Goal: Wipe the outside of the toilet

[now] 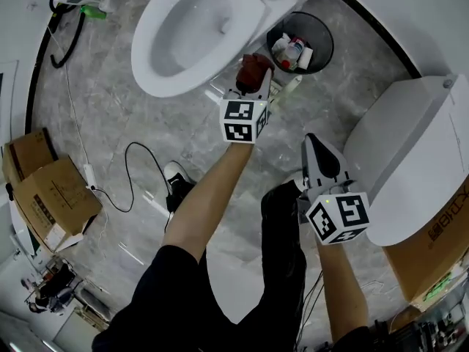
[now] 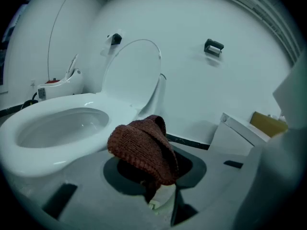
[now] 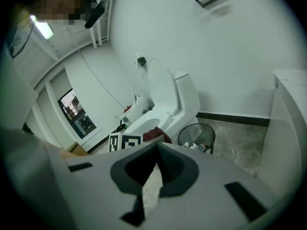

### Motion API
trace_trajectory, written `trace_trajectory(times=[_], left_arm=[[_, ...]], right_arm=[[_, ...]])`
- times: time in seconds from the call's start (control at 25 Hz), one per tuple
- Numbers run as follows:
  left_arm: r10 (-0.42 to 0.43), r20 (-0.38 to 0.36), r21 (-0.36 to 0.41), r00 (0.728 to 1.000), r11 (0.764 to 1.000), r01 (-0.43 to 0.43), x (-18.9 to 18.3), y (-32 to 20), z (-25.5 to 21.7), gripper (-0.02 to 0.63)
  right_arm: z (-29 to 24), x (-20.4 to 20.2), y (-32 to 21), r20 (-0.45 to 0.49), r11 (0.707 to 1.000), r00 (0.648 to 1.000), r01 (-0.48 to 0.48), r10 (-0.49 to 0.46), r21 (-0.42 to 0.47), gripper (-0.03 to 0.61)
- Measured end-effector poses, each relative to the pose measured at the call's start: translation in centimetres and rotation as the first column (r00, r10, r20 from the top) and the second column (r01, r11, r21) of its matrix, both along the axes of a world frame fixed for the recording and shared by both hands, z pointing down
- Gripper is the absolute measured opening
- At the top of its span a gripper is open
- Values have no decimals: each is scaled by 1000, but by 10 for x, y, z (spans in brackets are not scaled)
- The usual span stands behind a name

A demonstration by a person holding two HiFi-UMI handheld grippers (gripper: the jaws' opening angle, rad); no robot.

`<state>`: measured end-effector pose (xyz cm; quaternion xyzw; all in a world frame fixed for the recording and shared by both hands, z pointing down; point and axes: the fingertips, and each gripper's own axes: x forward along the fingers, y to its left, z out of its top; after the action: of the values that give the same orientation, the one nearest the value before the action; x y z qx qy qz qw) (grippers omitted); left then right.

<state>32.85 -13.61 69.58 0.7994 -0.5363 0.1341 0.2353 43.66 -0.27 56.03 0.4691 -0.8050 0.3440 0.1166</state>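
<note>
The white toilet (image 1: 192,31) stands at the top of the head view with its lid (image 2: 134,75) raised. My left gripper (image 1: 256,81) is shut on a brown knitted cloth (image 1: 253,66), which sits by the right outer side of the bowl near the rim. In the left gripper view the cloth (image 2: 144,150) bulges over the jaws of the left gripper (image 2: 158,188), with the bowl (image 2: 53,128) just to its left. My right gripper (image 1: 315,144) hangs lower over the floor, away from the toilet; in its own view the right gripper (image 3: 157,147) is shut, with nothing in it.
A black bin (image 1: 300,42) with rubbish stands right of the toilet. A second white unit (image 1: 418,160) fills the right side. Cardboard boxes (image 1: 44,189) lie at the left, a cable (image 1: 132,174) crosses the grey tiled floor, and the person's shoe (image 1: 176,178) is below.
</note>
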Motion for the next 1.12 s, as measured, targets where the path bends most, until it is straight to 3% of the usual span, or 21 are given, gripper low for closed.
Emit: trace_trajectory(times=[0.24, 0.52, 0.68, 0.92, 1.12], left_arm=[[-29, 24, 0, 999, 1000, 29, 0, -30, 41, 112], [-129, -29, -19, 991, 991, 129, 0, -46, 71, 112], [-190, -78, -16, 979, 982, 189, -18, -57, 75, 110], [-236, -80, -2, 969, 972, 236, -30, -53, 76, 104], [-221, -79, -9, 972, 975, 221, -40, -41, 74, 104]], right_arm=[[52, 14, 17, -21, 999, 1000, 20, -20, -39, 2], [71, 21, 15, -29, 998, 998, 48, -49, -43, 2], [74, 12, 12, -24, 998, 998, 50, -51, -47, 1], [79, -1, 14, -22, 996, 997, 69, -70, -58, 2], [82, -15, 24, -34, 993, 995, 89, -92, -74, 2]])
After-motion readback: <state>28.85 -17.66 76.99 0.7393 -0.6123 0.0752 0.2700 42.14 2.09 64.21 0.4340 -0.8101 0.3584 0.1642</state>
